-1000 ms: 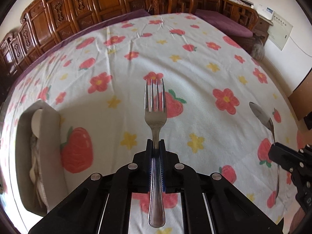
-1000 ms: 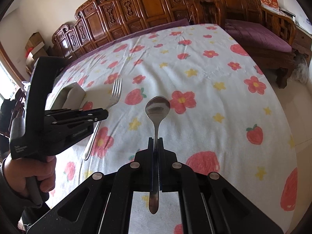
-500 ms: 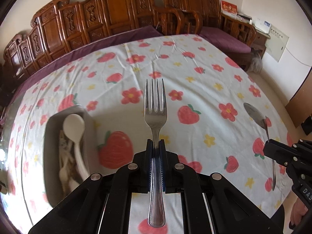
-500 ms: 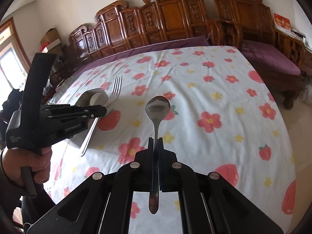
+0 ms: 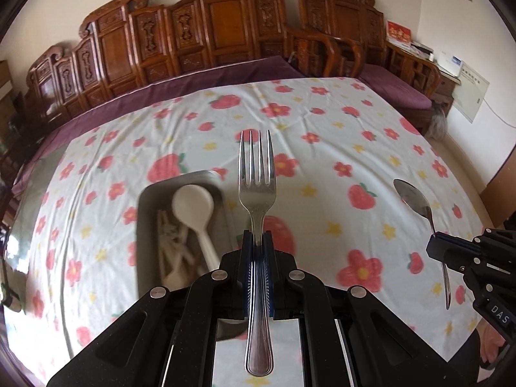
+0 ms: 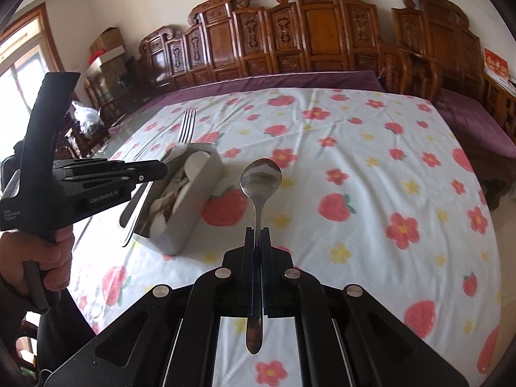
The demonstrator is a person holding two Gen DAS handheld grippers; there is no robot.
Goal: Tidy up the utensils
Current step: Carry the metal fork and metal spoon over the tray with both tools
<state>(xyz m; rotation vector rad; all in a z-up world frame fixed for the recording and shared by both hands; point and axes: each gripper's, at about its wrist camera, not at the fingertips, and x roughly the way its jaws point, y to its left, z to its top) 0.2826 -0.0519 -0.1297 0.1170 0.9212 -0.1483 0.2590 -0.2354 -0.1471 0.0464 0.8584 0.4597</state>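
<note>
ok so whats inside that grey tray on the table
Inside the grey tray lies a white spoon on a heap of pale utensils, too blurred to tell apart. The left gripper, shut on a fork, covers the tray's near end.

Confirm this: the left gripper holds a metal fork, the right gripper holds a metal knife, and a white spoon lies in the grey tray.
Not quite. The right gripper holds a metal spoon, not a knife; the right wrist view shows its bowl. The left gripper does hold the metal fork, and the white spoon lies in the grey tray.
</note>
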